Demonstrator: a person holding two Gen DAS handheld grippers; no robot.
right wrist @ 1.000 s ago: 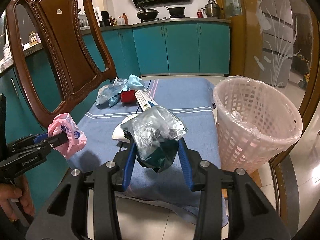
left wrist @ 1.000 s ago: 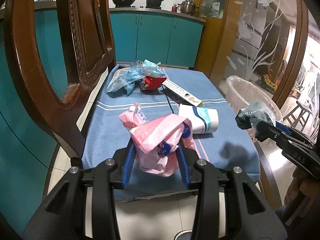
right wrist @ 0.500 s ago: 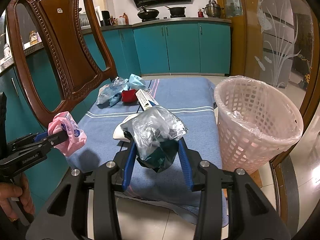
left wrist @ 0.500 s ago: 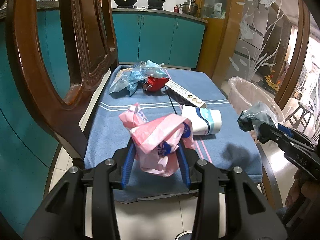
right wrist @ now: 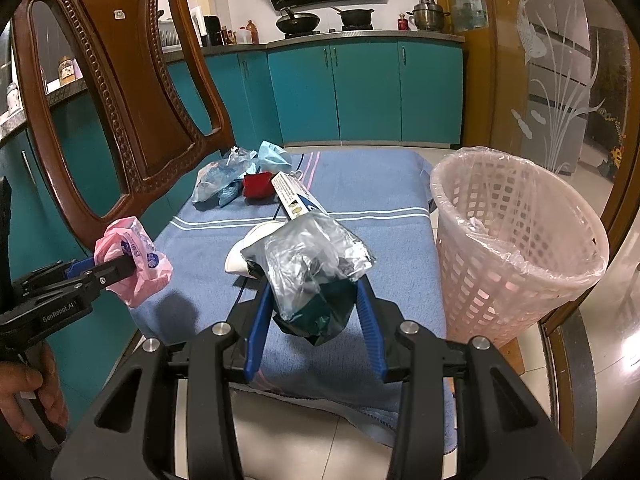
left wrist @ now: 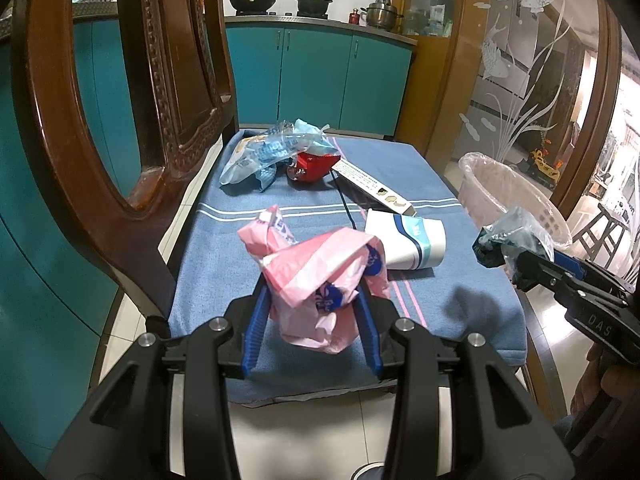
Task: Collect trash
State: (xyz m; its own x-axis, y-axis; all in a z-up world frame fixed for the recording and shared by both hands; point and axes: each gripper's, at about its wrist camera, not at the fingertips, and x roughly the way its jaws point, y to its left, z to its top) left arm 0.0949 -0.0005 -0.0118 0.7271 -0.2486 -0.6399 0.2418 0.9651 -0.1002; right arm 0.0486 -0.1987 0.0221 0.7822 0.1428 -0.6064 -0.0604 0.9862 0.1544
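Evidently mid-carry: left gripper (left wrist: pixel 312 312) clamped pink bag (left wrist: pixel 320 276), right gripper (right wrist: pixel 316 312) clamped clear wrapper (right wrist: pixel 312 268); next, release over basket (right wrist: pixel 520 248).

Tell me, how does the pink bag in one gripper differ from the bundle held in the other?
The pink bag is opaque pink plastic with blue print; the silvery bundle is clear, crinkled film over something dark green. The pink bag is in the left gripper, on the side of the wooden chair; the silvery bundle is in the right gripper, beside the white basket. Both are crumpled, clamped between blue fingers and held above the blue cloth.
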